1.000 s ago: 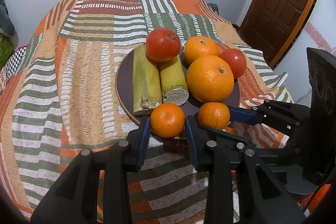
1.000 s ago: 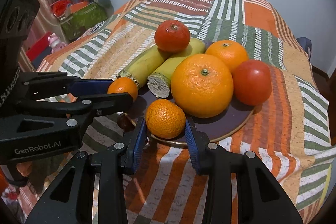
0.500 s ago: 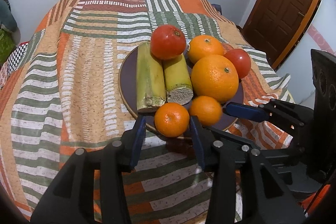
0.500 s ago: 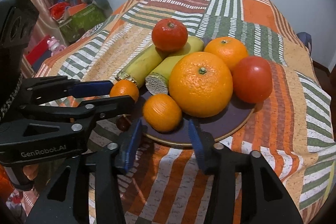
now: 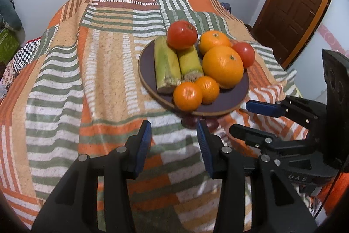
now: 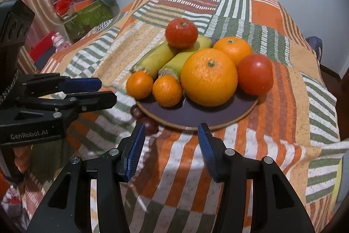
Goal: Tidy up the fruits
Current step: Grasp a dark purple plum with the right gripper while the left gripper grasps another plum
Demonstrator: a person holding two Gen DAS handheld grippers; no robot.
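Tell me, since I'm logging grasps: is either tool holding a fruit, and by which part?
Nothing is held. The left tool and right tool are both open and empty, short of the plate, jaws having just opened.

4 oranges, 2 tomatoes, 2 bananas, 1 plate.

Striped patchwork-covered table under dark fruit plate

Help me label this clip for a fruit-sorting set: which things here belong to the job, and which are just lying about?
Job:
- plate
- large orange
- medium orange
- two small oranges
- two red fruits
- two green stalk pieces
- grapes by the plate rim

Lying about:
- striped blanket
- green box
- door
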